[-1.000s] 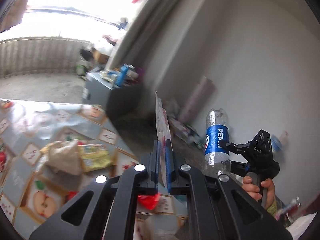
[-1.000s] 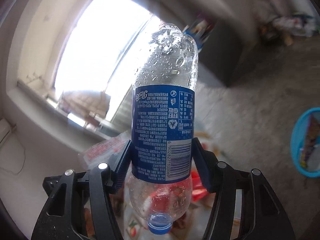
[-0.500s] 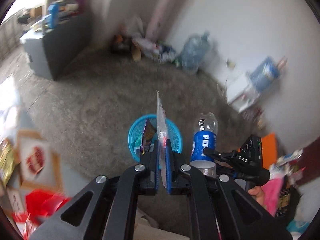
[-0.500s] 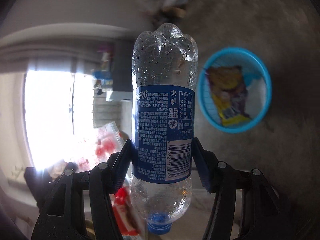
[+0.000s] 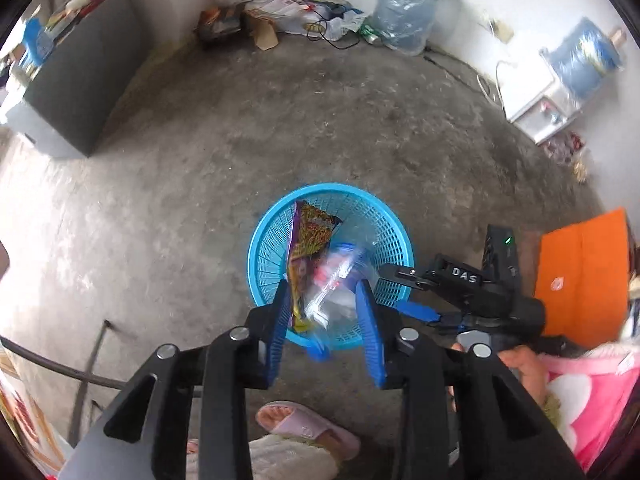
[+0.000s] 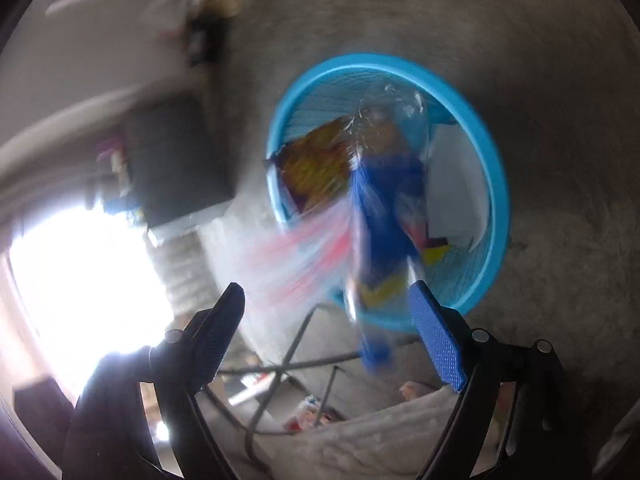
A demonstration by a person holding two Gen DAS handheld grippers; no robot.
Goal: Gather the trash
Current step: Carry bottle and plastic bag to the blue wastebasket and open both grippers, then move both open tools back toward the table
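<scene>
Left gripper: fingers opening, clear wrapper loose between.
Right gripper: fingers opening, bottle free.
Basket: below both.

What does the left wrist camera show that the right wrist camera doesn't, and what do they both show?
Only the left wrist view shows the right tool itself, a large clear water jug by the wall, an orange flat folder and a pink slipper.

Only the right wrist view shows the bright window and the blurred blue-labelled plastic bottle dropping clear of its opening jaws.

Both show the round blue mesh basket on the concrete floor, with a yellow snack wrapper inside.
</scene>
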